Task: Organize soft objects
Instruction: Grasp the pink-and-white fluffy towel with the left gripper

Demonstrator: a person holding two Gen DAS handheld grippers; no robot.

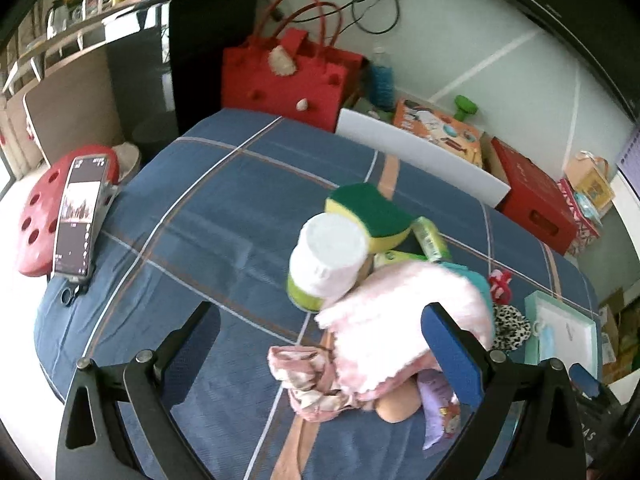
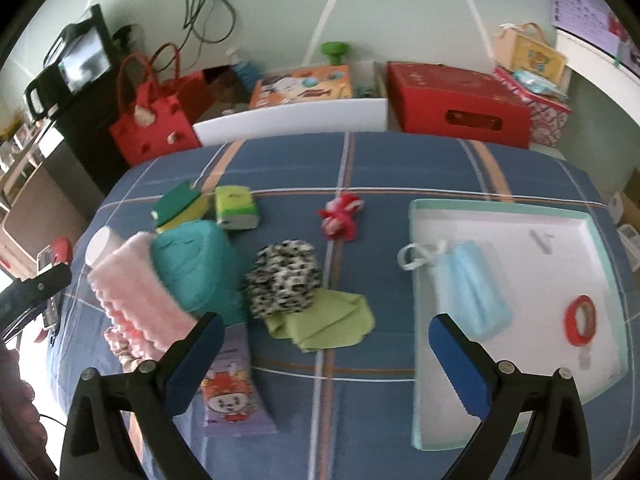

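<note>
Left wrist view: the left gripper [image 1: 320, 344] hovers with jaws spread wide and empty over a heap on the blue plaid tablecloth [image 1: 192, 216]. A pink fluffy cloth [image 1: 400, 320] lies against its right finger, apparently the nearest candidate for a grasp. Behind it stand a white-capped bottle [image 1: 328, 260] and a green-and-yellow sponge [image 1: 372, 216], hard and soft goods still mixed.

Right wrist view: the right gripper [image 2: 326, 344], jaws likewise spread and holding nothing, faces a leopard-print scrunchie [image 2: 286, 280] resting on a green cloth [image 2: 324, 324]. To its right, the white tray [image 2: 520, 392] holds a blue face mask [image 2: 472, 292] and a red tape roll [image 2: 580, 320], suggesting it serves as the collection point.
</note>
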